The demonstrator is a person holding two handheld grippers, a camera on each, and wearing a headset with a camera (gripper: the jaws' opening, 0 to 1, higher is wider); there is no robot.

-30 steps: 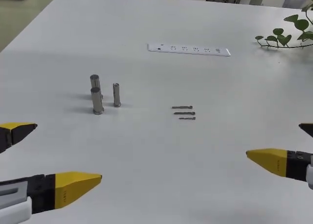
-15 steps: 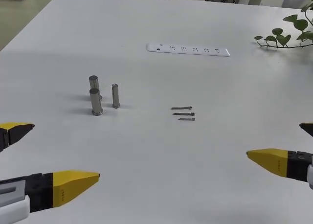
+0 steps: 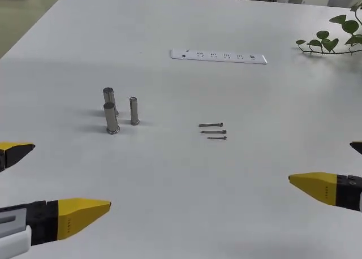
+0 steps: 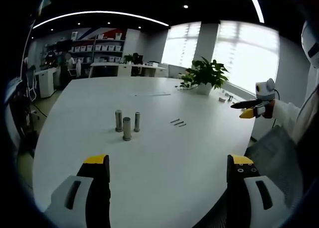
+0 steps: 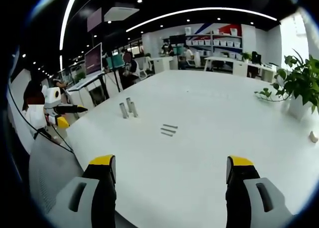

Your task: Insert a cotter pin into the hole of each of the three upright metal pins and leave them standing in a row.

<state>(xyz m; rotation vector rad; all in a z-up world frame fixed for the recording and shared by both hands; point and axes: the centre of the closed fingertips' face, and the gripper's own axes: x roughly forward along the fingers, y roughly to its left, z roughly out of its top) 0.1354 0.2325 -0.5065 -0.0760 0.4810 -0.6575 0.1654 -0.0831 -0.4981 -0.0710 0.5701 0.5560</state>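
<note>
I held my left gripper and right gripper wide open and empty, ready for the cotter pins lying apart from the three standing metal pins.

Three grey metal pins stand upright on the white tabletop, bunched in a tight triangle and not in a row. One is in front, the back pin stands just behind it and is partly hidden by it, and the right pin stands just beside them. Well to their right lie three thin cotter pins, flat and loose. They are parallel, one behind another with small gaps, and none is in a metal pin.
</note>
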